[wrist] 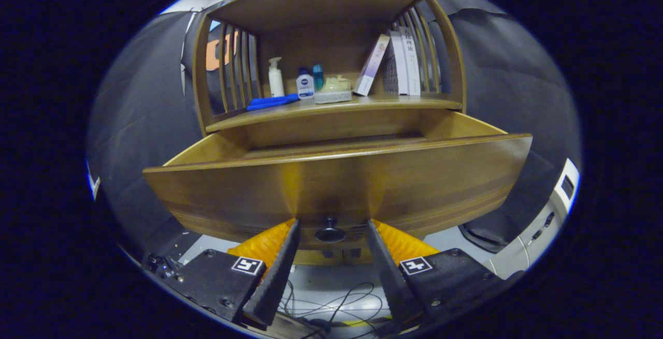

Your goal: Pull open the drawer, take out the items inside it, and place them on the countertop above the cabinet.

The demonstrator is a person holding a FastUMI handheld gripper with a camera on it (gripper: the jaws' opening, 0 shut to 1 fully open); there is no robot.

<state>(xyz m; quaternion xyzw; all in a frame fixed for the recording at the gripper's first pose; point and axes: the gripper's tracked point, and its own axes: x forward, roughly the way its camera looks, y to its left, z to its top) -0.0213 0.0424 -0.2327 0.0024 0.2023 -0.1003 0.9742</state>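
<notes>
A: Largest item?
B: Drawer [336, 173], wooden, pulled well out from under the counter [331, 107]. Stiff and, I judge, fairly heavy; moves only along its runners. Interior hidden behind the front panel, so contents cannot be listed.
A: Next?
B: Tool [331, 235], fingers spread apart, tips against the drawer front either side of the knob, gripping nothing.
A: Smallest?
B: Knob [330, 232], dark, round, low on the front panel, between the fingers. Hard, probably smooth and slippery; the only sensible hold for pulling.
</notes>
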